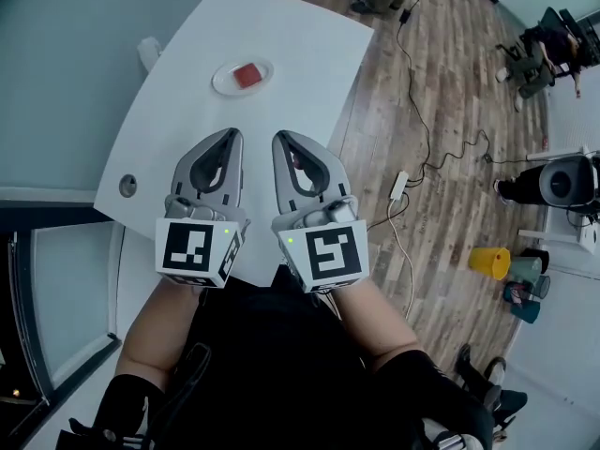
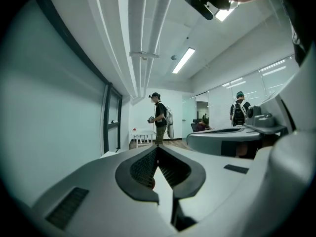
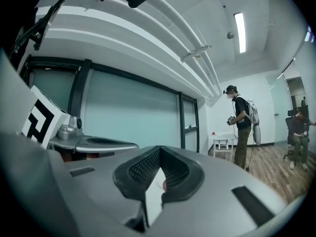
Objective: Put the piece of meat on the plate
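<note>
A red piece of meat [image 1: 247, 74] lies on a small white plate [image 1: 225, 82] at the far middle of the white table [image 1: 309, 45]. Both grippers are held side by side near my body, above the table's near end, well short of the plate. The left gripper [image 1: 231, 135] is shut, its tips meeting with nothing held. Beside it, the right gripper [image 1: 281, 138] is shut and empty too. In the left gripper view the left gripper [image 2: 157, 147] points level across the room, jaws touching at the tip. The right gripper [image 3: 159, 149] shows the same in its own view.
A round cable hole [image 1: 127, 185] sits near the table's left edge, and a white object [image 1: 148, 52] juts out beyond that edge further back. Cables and a power strip [image 1: 398, 186] lie on the wood floor to the right, near a yellow bucket [image 1: 489, 261]. A person [image 2: 159, 117] stands across the room.
</note>
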A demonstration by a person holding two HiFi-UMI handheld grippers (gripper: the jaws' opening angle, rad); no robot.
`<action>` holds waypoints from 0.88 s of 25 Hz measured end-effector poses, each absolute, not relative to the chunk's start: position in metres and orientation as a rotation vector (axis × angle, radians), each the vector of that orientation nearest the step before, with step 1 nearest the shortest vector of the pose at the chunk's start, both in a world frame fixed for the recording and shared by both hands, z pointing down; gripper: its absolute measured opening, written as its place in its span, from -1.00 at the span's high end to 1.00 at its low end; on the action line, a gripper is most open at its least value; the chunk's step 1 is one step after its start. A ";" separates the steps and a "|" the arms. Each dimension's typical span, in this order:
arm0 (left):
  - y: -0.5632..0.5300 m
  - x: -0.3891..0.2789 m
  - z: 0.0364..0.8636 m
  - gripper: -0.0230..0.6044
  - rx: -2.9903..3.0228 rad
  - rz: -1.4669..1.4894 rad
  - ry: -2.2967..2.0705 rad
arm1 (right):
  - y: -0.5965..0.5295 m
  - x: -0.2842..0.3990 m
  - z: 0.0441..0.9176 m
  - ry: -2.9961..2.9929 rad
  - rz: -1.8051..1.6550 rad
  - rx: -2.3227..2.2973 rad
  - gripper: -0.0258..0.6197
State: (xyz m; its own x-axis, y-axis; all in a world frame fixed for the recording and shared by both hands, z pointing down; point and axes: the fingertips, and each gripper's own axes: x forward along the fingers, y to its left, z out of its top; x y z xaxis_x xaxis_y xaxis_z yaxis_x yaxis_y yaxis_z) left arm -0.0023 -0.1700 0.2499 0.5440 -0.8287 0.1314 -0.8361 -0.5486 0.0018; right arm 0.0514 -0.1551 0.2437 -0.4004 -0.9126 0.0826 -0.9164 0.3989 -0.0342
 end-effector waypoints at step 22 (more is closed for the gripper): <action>-0.097 0.003 0.220 0.92 2.750 0.087 -1.502 | -0.085 0.049 0.209 -2.663 -0.068 1.624 0.91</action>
State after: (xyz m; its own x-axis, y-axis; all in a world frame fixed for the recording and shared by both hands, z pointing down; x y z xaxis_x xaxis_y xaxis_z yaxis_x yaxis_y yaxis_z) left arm 0.0027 -0.0966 0.2201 0.5390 -0.8407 0.0522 -0.8411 -0.5405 -0.0207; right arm 0.0494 -0.0848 0.2092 -0.4576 -0.8891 -0.0041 -0.8882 0.4569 0.0485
